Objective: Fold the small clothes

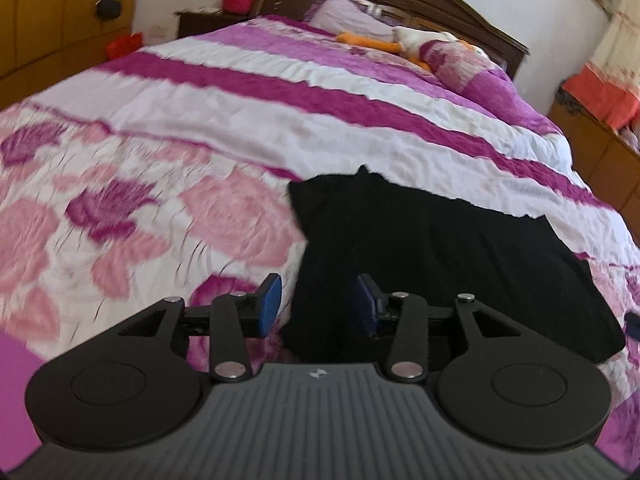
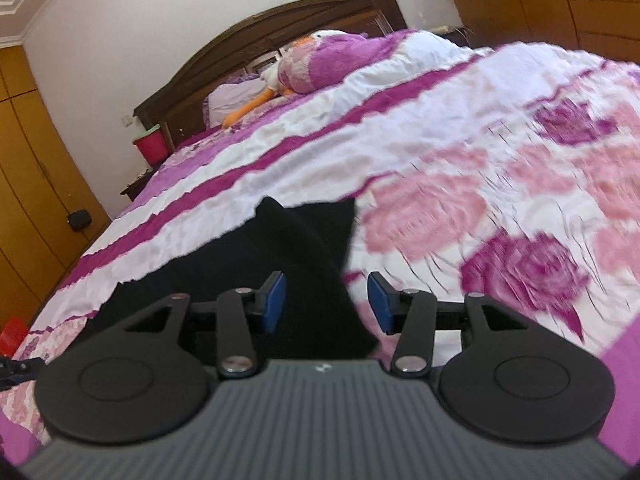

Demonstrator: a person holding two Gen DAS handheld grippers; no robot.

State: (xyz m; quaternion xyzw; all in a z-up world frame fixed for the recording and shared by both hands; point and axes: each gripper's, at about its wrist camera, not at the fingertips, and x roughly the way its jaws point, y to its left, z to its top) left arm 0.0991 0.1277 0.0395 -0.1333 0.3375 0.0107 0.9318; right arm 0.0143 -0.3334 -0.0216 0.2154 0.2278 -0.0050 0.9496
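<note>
The bed [image 1: 280, 120] fills both views, under a quilt [image 2: 460, 184] with pink and purple roses and magenta stripes. The headboard [image 2: 280, 20] stands at the far end, at about 12 o'clock in the left view and 11 o'clock in the right view.

The cloth [image 1: 420, 248], a black garment, lies flat on the near part of the quilt. Its long axis seems to run across the bed, from one gripper to the other, not toward the headboard. In the left view it spreads from the centre toward 3 o'clock. In the right view the cloth [image 2: 280, 264] spreads from the centre toward 9 o'clock. So each gripper stands at its own end of the cloth, and neither one looks clearly nearer.

The left gripper [image 1: 320, 304] has its jaws spread. The left edge of the cloth shows in the gap between the blue pads [image 1: 270, 300], but they do not press on it. The right gripper [image 2: 330, 304] is spread too, and the right corner of the cloth shows between its pads [image 2: 276, 300] without being pinched.

In my judgement, the next fold asks each gripper to take its own end.
</note>
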